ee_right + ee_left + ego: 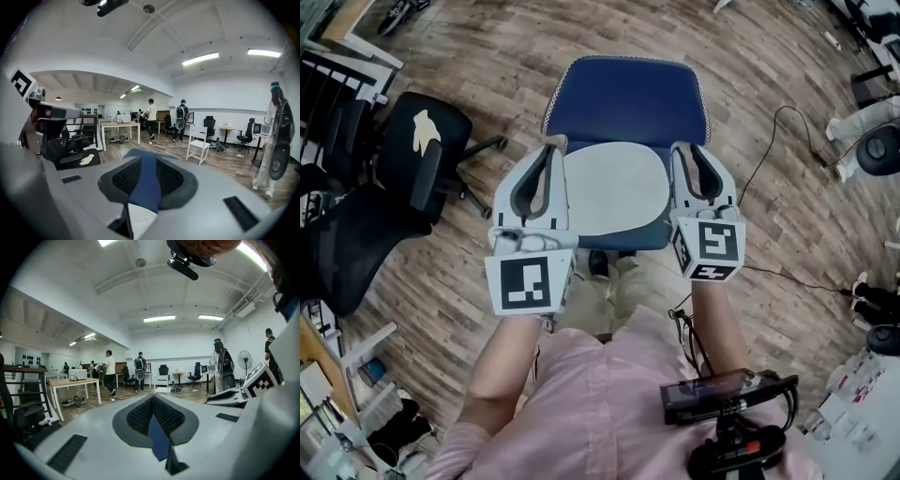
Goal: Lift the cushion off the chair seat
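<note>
A light grey oval cushion (614, 187) lies flat on the seat of a blue chair (628, 94), straight ahead of me in the head view. My left gripper (551, 142) hovers over the cushion's left edge, pointing forward; its jaws meet at the tips with nothing held (153, 397). My right gripper (688, 148) hovers over the right edge, its jaws a narrow gap apart (144, 157). Through that gap I see the blue chair (146, 183) and a bit of the cushion (139, 221). Neither gripper touches the cushion.
A black office chair (412, 159) stands close on the left. A black cable (787, 131) runs over the wood floor on the right, near another chair base (879, 150). Several people, a table (75, 383) and a white chair (199, 143) are farther off.
</note>
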`<act>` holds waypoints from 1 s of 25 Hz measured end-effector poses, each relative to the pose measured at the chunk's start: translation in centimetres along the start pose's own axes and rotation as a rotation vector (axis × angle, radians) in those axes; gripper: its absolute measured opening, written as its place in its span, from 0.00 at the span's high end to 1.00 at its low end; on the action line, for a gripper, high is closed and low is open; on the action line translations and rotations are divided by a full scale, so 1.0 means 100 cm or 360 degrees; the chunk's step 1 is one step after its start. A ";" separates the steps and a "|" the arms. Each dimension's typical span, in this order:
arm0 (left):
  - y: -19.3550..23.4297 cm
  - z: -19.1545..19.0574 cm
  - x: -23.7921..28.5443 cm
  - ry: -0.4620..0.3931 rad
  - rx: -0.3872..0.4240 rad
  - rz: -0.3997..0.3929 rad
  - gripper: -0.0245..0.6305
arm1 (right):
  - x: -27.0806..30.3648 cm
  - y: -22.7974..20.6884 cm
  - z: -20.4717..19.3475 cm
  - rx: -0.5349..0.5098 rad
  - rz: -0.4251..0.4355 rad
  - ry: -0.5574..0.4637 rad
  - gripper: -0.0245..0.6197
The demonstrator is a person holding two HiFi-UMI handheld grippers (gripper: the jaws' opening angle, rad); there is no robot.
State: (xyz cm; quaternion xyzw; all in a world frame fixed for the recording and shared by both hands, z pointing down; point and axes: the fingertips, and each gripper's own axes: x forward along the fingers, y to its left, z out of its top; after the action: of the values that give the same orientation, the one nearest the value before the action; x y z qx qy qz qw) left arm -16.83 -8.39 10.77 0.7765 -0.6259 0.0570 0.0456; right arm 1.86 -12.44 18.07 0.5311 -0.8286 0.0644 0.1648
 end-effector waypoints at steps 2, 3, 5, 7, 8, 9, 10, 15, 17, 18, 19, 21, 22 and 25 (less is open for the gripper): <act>-0.002 -0.011 0.013 0.0035 0.0004 -0.0009 0.94 | 0.010 -0.009 -0.013 0.0014 0.0000 0.0035 0.81; -0.003 -0.018 0.020 0.0052 0.0006 -0.0012 0.94 | 0.015 -0.012 -0.021 0.0022 0.0001 0.0052 0.81; -0.004 -0.033 0.032 0.0083 0.0024 -0.0021 0.94 | 0.026 -0.018 -0.040 0.0044 0.0004 0.0093 0.81; -0.005 -0.050 0.043 0.0119 0.0058 -0.0038 0.94 | 0.035 -0.022 -0.063 0.0071 0.0011 0.0147 0.81; -0.007 -0.059 0.047 0.0143 0.0065 -0.0047 0.94 | 0.038 -0.024 -0.076 0.0084 0.0015 0.0179 0.81; -0.009 -0.070 0.051 0.0169 0.0068 -0.0054 0.94 | 0.042 -0.026 -0.091 0.0095 0.0020 0.0211 0.81; -0.011 -0.081 0.056 0.0195 0.0070 -0.0060 0.94 | 0.046 -0.027 -0.105 0.0106 0.0024 0.0242 0.81; -0.021 -0.147 0.080 0.0321 0.0051 -0.0085 0.94 | 0.065 -0.036 -0.181 0.0161 0.0037 0.0372 0.81; -0.028 -0.176 0.086 0.0382 0.0043 -0.0103 0.94 | 0.070 -0.038 -0.214 0.0189 0.0041 0.0425 0.80; -0.031 -0.191 0.088 0.0414 0.0040 -0.0113 0.94 | 0.072 -0.039 -0.230 0.0204 0.0041 0.0452 0.80; -0.035 -0.205 0.090 0.0445 0.0038 -0.0124 0.94 | 0.074 -0.040 -0.247 0.0219 0.0039 0.0478 0.80; -0.041 -0.231 0.092 0.0500 0.0039 -0.0147 0.94 | 0.077 -0.041 -0.277 0.0245 0.0036 0.0525 0.79; -0.044 -0.243 0.093 0.0524 0.0040 -0.0158 0.94 | 0.078 -0.040 -0.292 0.0257 0.0034 0.0548 0.79; -0.049 -0.274 0.094 0.0587 0.0037 -0.0182 0.94 | 0.079 -0.041 -0.333 0.0297 0.0021 0.0617 0.77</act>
State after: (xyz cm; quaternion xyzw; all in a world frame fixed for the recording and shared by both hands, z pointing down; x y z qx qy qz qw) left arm -10.93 -12.54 39.21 0.7877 -0.5611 0.2028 0.1535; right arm 9.32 -11.60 51.76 0.5162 -0.7754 0.2427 0.2708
